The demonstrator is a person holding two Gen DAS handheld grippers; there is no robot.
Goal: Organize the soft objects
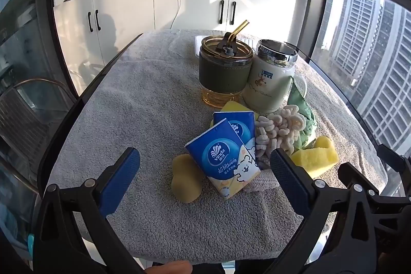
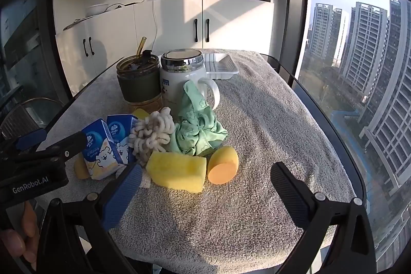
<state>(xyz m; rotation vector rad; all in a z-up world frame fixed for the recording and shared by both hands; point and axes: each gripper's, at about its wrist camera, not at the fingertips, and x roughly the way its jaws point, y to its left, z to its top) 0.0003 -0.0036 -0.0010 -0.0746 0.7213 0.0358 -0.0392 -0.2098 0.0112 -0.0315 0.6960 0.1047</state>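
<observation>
A pile of soft things lies mid-table on a grey towel [image 1: 143, 99]: two blue tissue packs [image 1: 223, 161] [image 2: 102, 148], a white chenille mop pad [image 1: 277, 132] [image 2: 151, 132], a crumpled green cloth [image 1: 300, 120] [image 2: 197, 130], a yellow sponge [image 1: 318, 156] [image 2: 177, 171], a round yellow puff [image 1: 185, 179] and an orange-faced egg sponge [image 2: 223, 168]. My left gripper [image 1: 204, 168] is open just before the front tissue pack. My right gripper [image 2: 205, 179] is open, just short of the sponge and egg sponge. Both hold nothing.
A green-sleeved glass tumbler with a straw [image 1: 224, 68] [image 2: 138, 78] and a white lidded mug [image 1: 272, 78] [image 2: 182, 78] stand behind the pile. A white ridged tray [image 2: 221, 66] lies at the far end. The window is on the right, the table's dark edge on the left.
</observation>
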